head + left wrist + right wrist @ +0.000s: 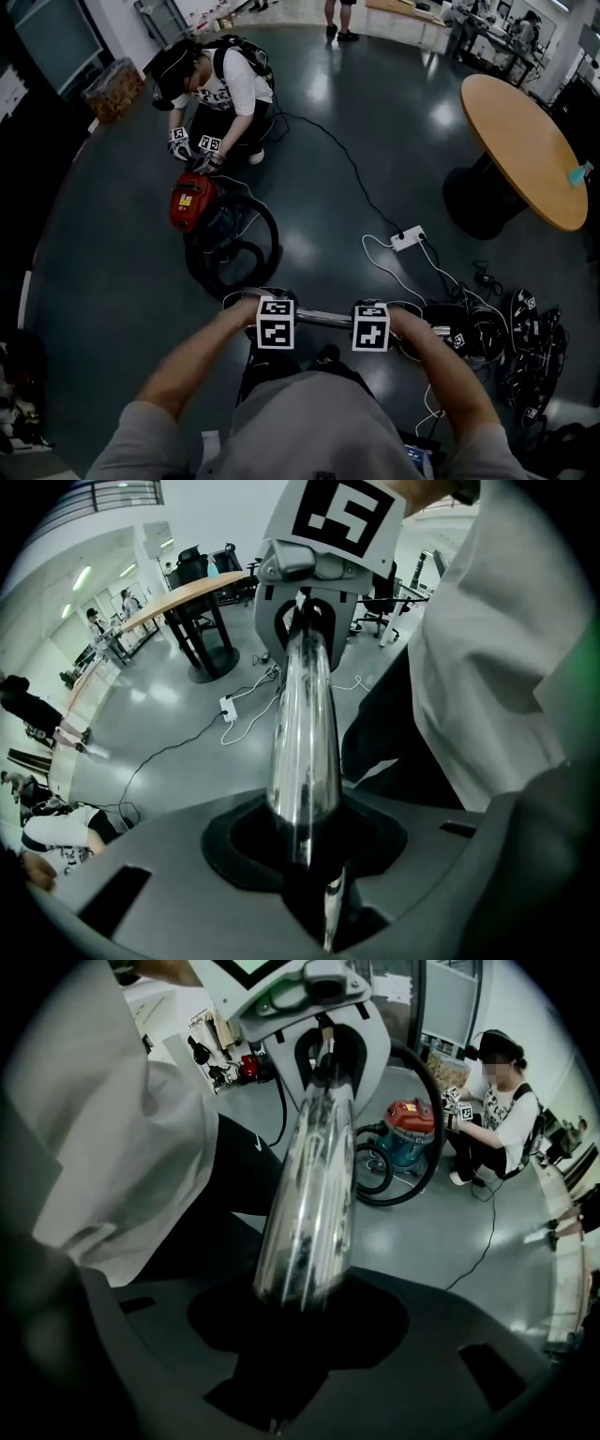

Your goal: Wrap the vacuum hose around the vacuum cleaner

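Note:
A chrome vacuum tube lies level in front of me, held at both ends. My left gripper is shut on its left part, and my right gripper is shut on its right part. In the left gripper view the tube runs from the left gripper up to the right gripper. The right gripper view shows the tube in the right gripper. The red vacuum cleaner stands on the floor ahead, with its black hose looped beside it.
A person crouches behind the vacuum, with marker-cube grippers on it. A round wooden table stands at the right. A white power strip and cables lie on the floor. Black gear is piled at my right.

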